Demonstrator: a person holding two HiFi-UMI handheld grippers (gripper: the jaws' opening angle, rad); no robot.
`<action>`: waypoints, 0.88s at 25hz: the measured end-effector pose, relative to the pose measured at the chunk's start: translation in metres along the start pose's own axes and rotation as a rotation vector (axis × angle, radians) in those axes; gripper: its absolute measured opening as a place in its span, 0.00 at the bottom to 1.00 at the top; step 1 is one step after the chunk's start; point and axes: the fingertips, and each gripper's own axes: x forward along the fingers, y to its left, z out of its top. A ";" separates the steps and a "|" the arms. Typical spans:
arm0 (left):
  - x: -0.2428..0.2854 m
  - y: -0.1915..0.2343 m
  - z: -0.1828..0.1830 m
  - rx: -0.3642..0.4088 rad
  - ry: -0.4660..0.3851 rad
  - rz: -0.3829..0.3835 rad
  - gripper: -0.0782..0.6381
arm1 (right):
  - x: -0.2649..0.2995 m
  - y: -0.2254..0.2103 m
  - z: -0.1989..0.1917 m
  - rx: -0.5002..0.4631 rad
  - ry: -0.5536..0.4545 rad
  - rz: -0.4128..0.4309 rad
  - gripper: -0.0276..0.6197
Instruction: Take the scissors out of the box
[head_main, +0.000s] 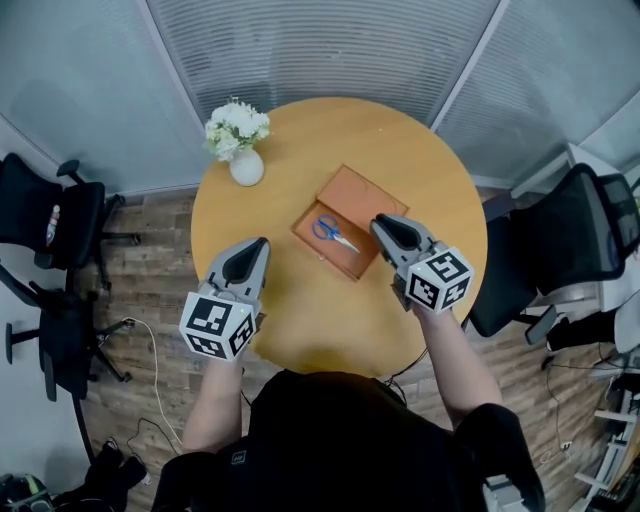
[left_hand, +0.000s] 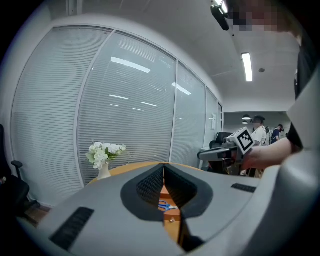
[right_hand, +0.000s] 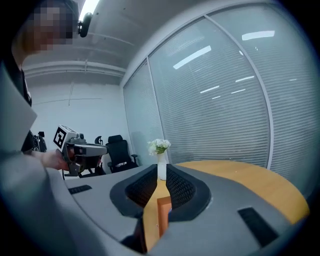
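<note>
Blue-handled scissors (head_main: 333, 232) lie inside an open orange box (head_main: 352, 257) in the middle of the round wooden table (head_main: 300, 325); the box's lid (head_main: 362, 194) lies folded back behind it. My left gripper (head_main: 262, 243) hovers left of the box with its jaws together and nothing in them. My right gripper (head_main: 378, 222) is shut and empty at the box's right edge. The left gripper view looks through the slit of its jaws (left_hand: 163, 167) at the scissors (left_hand: 166, 205) and box (left_hand: 171, 223). Only the box's corner (right_hand: 162, 210) shows past the right gripper's jaws (right_hand: 161, 167).
A white vase of white flowers (head_main: 240, 145) stands at the table's far left. Black office chairs stand on the wooden floor at left (head_main: 50, 220) and right (head_main: 585, 235). Curved glass walls with blinds close off the back. People stand in the distance (left_hand: 260, 132).
</note>
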 end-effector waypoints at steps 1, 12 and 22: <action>0.002 0.004 -0.001 -0.002 0.000 -0.005 0.13 | 0.010 0.001 -0.006 0.008 0.026 0.016 0.10; 0.021 0.042 -0.037 -0.085 0.020 -0.074 0.13 | 0.115 -0.007 -0.099 -0.060 0.396 0.063 0.26; 0.038 0.074 -0.075 -0.141 0.055 -0.102 0.13 | 0.175 -0.025 -0.195 -0.133 0.693 0.017 0.26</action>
